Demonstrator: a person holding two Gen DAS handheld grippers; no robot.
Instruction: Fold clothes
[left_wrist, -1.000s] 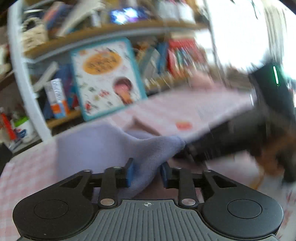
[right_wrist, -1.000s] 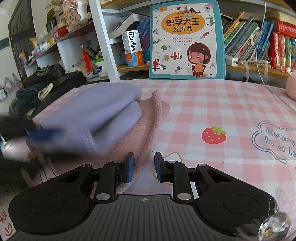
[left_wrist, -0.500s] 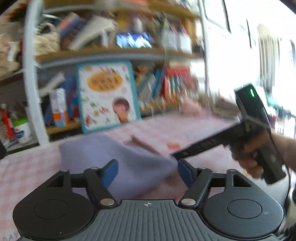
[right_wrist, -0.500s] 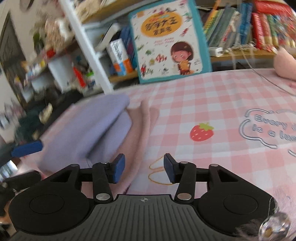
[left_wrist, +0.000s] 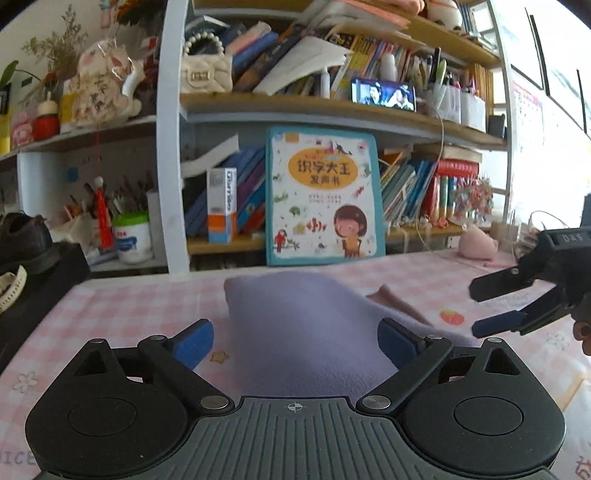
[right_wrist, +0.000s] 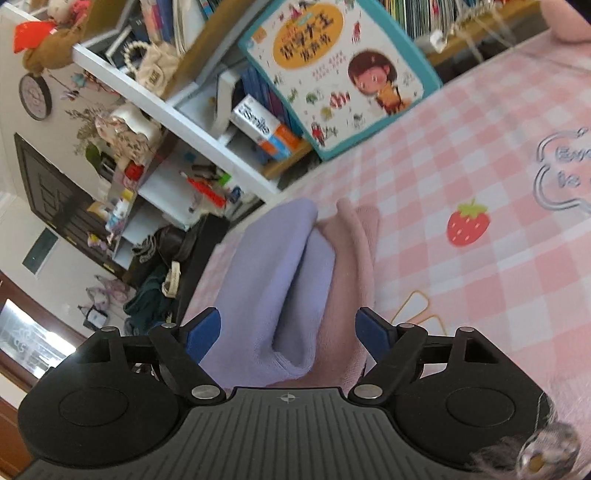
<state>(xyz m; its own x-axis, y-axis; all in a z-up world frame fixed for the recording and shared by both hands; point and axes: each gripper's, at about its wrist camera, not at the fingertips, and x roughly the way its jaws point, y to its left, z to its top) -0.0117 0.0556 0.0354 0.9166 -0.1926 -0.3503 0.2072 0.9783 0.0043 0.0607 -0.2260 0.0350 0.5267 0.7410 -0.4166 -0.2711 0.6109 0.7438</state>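
A folded purple garment (left_wrist: 295, 321) lies on top of a folded pink garment (left_wrist: 391, 299) on the pink checked tablecloth (left_wrist: 122, 310). My left gripper (left_wrist: 295, 341) hovers just in front of the purple fold. Its jaws are opening wide and its pads stand clear on either side of the cloth. My right gripper (left_wrist: 480, 306) appears at the right edge, held by a hand, jaws apart. In the right wrist view the right gripper (right_wrist: 288, 332) is opening too. The purple garment (right_wrist: 273, 273) and the pink garment (right_wrist: 354, 266) lie between its fingers, untouched by the pads.
A picture book (left_wrist: 321, 195) leans against the crowded bookshelf (left_wrist: 332, 107) behind the table. A black box (left_wrist: 37, 280) with a shoe on it stands at the left edge. A strawberry print (right_wrist: 467, 225) marks the bare tablecloth (right_wrist: 480, 155) right of the garments.
Both grippers have opened from nearly shut. The left one let go of the purple garment, which now lies flat on the pink one. The right wrist view has rolled.
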